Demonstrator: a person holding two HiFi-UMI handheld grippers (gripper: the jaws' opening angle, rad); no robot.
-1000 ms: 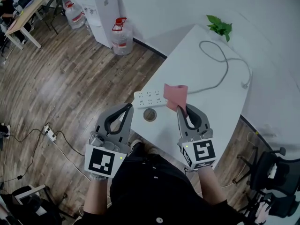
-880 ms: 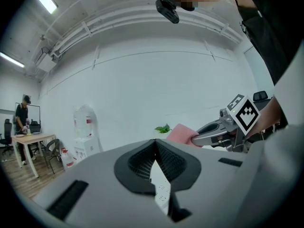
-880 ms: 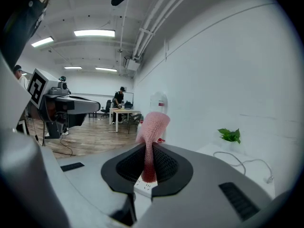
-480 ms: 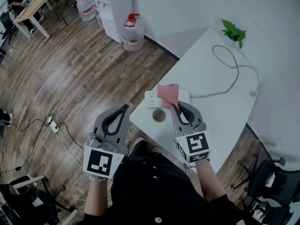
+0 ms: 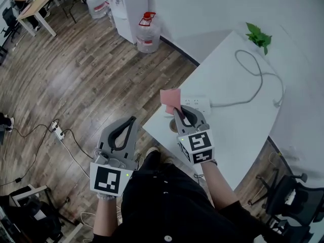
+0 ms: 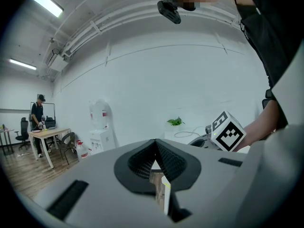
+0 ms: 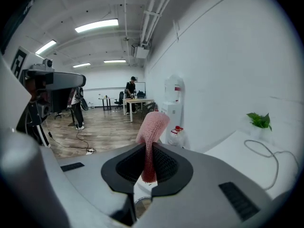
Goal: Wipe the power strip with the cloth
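Observation:
A white power strip (image 5: 200,105) lies near the left corner of the white table (image 5: 238,120), its grey cord (image 5: 255,75) looping toward the far side. My right gripper (image 5: 175,110) is shut on a pink cloth (image 5: 170,100), held above the strip's left end; in the right gripper view the cloth (image 7: 151,137) stands up from the shut jaws. My left gripper (image 5: 130,120) hangs over the wooden floor to the left of the table, shut with nothing in it; the left gripper (image 6: 155,144) also shows its jaws meeting in its own view.
A round cable hole (image 5: 173,125) sits in the table beside the strip. A potted plant (image 5: 258,35) stands at the far corner. On the floor are water bottles (image 5: 146,32), a dispenser (image 5: 130,6), another strip with cables (image 5: 58,132). A person (image 7: 131,95) stands far off.
My right gripper has carried the cloth leftward, from above the strip's middle to above its left end. The head view has shifted. The left gripper has stayed about where it was.

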